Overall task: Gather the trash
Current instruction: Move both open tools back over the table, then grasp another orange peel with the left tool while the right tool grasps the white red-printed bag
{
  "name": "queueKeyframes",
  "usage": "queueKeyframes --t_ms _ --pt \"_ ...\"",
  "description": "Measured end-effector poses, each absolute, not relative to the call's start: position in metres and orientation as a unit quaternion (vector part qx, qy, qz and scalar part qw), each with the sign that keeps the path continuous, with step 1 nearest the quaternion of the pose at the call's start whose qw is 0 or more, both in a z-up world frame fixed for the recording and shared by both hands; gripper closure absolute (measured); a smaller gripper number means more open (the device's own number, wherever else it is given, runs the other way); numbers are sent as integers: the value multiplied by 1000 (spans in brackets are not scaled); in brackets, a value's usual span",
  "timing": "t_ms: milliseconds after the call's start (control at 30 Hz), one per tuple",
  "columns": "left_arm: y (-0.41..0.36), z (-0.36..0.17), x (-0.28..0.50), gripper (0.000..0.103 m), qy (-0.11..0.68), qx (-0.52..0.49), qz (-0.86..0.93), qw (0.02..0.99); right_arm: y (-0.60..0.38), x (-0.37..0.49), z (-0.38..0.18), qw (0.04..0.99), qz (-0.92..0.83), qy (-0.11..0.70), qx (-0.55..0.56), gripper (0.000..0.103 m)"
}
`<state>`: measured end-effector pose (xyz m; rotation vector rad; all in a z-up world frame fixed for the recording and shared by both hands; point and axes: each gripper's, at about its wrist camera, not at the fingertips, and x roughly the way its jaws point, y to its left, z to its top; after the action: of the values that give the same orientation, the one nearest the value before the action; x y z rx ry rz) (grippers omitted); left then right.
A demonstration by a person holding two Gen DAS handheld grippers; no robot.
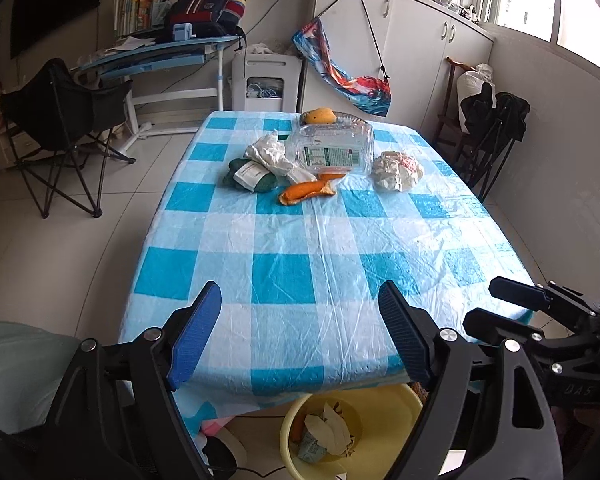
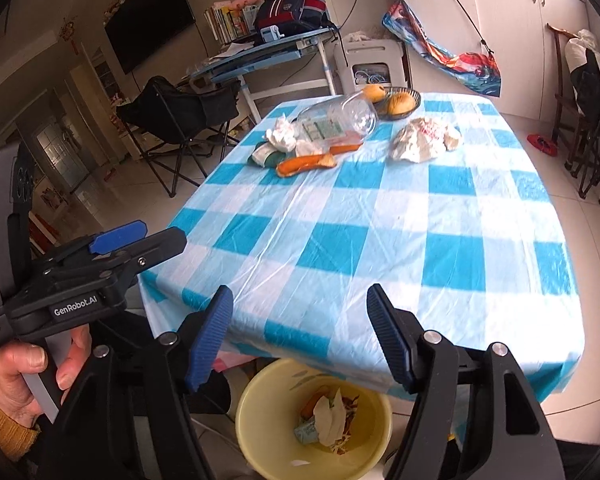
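Both the left gripper (image 1: 300,336) and the right gripper (image 2: 300,336) are wide open and hold nothing. The trash, a peel (image 1: 306,192), a bottle (image 1: 334,148) and crumpled papers (image 1: 398,170), lies at the far end of the table (image 1: 300,264). A yellow bin (image 2: 314,420) stands on the floor below the near edge.

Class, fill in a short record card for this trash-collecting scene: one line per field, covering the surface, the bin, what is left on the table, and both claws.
surface: table with blue-and-white checked cloth
bin: yellow bucket on the floor at the table's near edge, scraps already inside
left on the table: orange peel, clear plastic bottle lying on its side, crumpled white paper, crumpled tissue, green packet
also there: fruit bowl at the far end
left claw: open, empty
right claw: open, empty
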<state>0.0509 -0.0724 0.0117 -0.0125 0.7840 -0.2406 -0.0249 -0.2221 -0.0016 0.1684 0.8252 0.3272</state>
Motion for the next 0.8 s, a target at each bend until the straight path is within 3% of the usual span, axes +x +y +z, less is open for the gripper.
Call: queueKeyframes --t_ms 333,800 --pt "-80 6 118 26 399 3 -122 909 -245 51 10 917 122 378 30 36" --pt "-104 -23 180 26 430 6 -132 893 -282 104 -11 916 75 386 77 36"
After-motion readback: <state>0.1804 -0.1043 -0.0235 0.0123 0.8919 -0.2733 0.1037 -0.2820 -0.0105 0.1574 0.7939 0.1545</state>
